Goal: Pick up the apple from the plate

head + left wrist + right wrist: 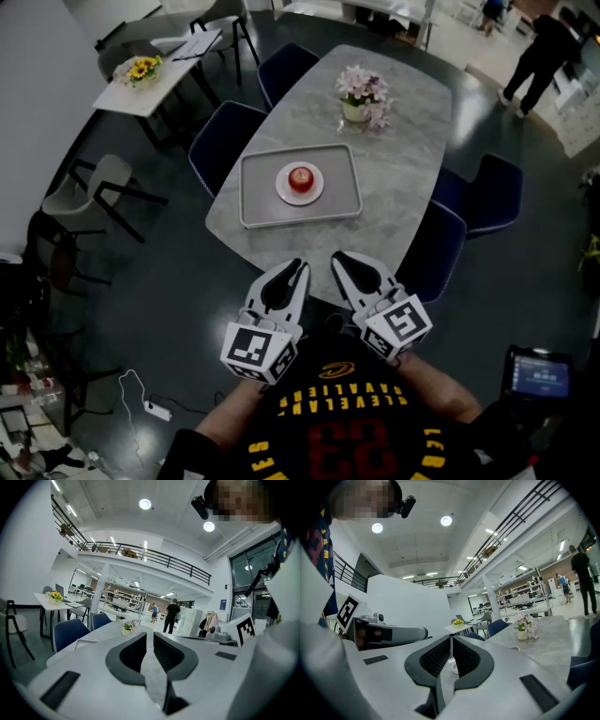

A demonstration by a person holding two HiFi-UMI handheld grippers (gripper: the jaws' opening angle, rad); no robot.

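A red apple (300, 178) sits on a small white plate (284, 190) in the middle of a grey tray (251, 187) on the marble table (403, 178). My two grippers are held side by side in front of the table's near edge, well short of the tray. The left gripper (298, 266) (149, 634) is shut with nothing in it. The right gripper (337, 258) (451, 638) is shut and empty too. Neither gripper view shows the apple; the jaws hide it.
A vase of pink flowers (362, 97) (524, 627) stands beyond the tray. Blue chairs (223, 136) (438, 251) ring the table. A white side table (155, 67) with yellow flowers is at far left. A person (542, 52) stands far right.
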